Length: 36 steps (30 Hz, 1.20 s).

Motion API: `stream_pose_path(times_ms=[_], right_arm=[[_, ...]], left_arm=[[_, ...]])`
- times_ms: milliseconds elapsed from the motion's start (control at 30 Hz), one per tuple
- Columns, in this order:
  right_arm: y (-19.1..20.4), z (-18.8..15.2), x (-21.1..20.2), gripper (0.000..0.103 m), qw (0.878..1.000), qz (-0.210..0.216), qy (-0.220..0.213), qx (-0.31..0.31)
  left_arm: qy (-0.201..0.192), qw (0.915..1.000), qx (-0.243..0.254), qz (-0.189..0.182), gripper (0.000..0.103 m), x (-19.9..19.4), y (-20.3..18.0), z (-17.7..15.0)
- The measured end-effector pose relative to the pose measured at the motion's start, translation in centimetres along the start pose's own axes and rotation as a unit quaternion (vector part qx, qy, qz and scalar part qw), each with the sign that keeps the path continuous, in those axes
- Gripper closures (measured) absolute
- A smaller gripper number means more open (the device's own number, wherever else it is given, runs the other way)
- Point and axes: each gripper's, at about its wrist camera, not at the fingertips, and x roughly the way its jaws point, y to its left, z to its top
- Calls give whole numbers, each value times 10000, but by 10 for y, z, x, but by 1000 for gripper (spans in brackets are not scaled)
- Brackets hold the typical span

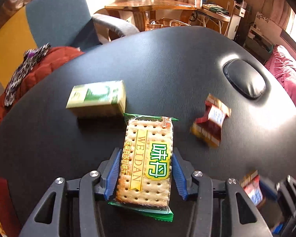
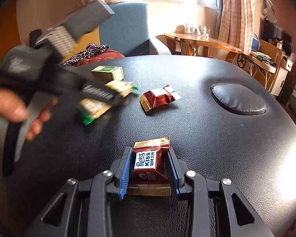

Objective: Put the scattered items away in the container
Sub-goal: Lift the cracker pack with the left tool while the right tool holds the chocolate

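The left hand-held gripper [image 1: 146,171] pinches a green-edged cracker packet [image 1: 146,158] between its blue pads, held above the black padded surface [image 1: 167,69]. Beyond it, a green and cream box [image 1: 97,98] rests on the surface to the far left, and a red and gold candy wrapper [image 1: 209,124] lies to the right. The right hand-held gripper [image 2: 150,167] is pressed onto a red Rater Kiss candy [image 2: 150,165] near the front edge. A second red wrapper [image 2: 158,97] lies farther off, with an oval cushion [image 2: 238,100] set in the surface at far right.
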Motion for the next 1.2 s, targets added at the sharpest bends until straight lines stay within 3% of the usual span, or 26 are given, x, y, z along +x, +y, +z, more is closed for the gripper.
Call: stream_pose_path(times_ms=[200,500,733,867,1200], right_arm=[[6,2,1,67,9997,-168,63,-140],[29,2,-7,68,9981,-531,319,-71],[62,-13,-26,67,9992,-95,394,8],[68,-23,-39,55,9986,197,416,270],[57,-42,-64,43,9975,-65,471,527]], left_arm=[[-42,9998,-192,3,53,-36,16,-68],[-190,9976,-671,7,52,-74,42,-140],[-305,9937,-1008,-391,46,-91,55,-165],[-368,9915,-1161,-462,43,-99,63,-175],[-512,9927,-995,-454,43,-112,68,-196]])
